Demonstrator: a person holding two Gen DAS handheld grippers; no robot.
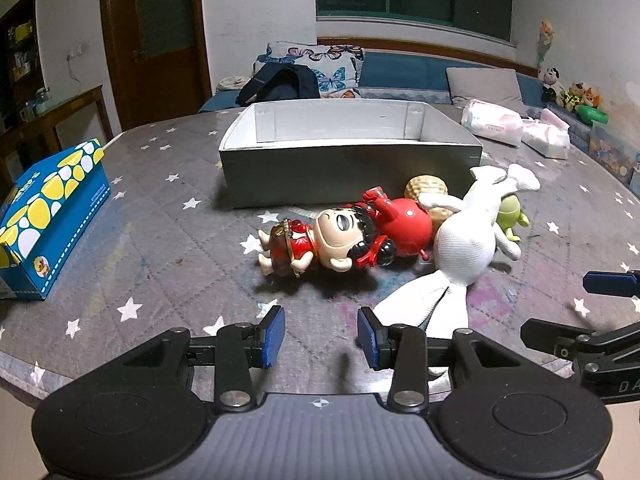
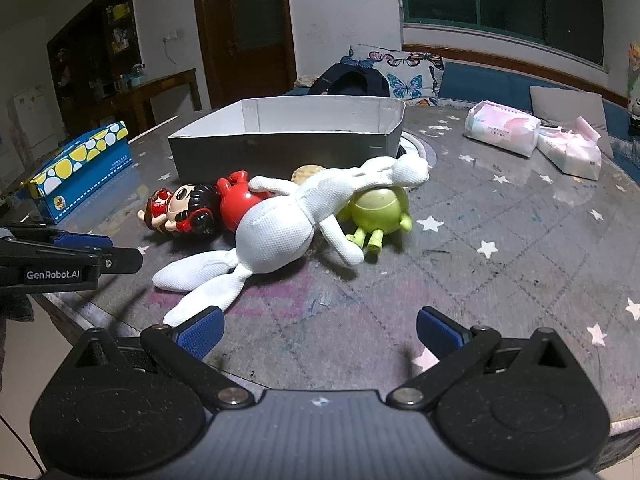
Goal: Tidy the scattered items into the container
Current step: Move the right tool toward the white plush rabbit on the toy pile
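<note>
Because the white plush rabbit (image 2: 280, 224) lies draped over the red toy (image 2: 236, 208) and against the green figure (image 2: 380, 204), all heaped just in front of the empty grey box (image 2: 280, 148), lifting one could drag or roll its neighbours. Both the left gripper (image 1: 321, 334) and the right gripper (image 2: 320, 334) hang spread and empty near the pile. The round-headed doll (image 1: 320, 240) looks slippery and may squirt from the pads.

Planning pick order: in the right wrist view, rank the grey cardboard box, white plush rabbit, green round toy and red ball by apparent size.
1. Grey cardboard box
2. White plush rabbit
3. Green round toy
4. Red ball, though the rabbit partly covers both, so unsure.
</note>
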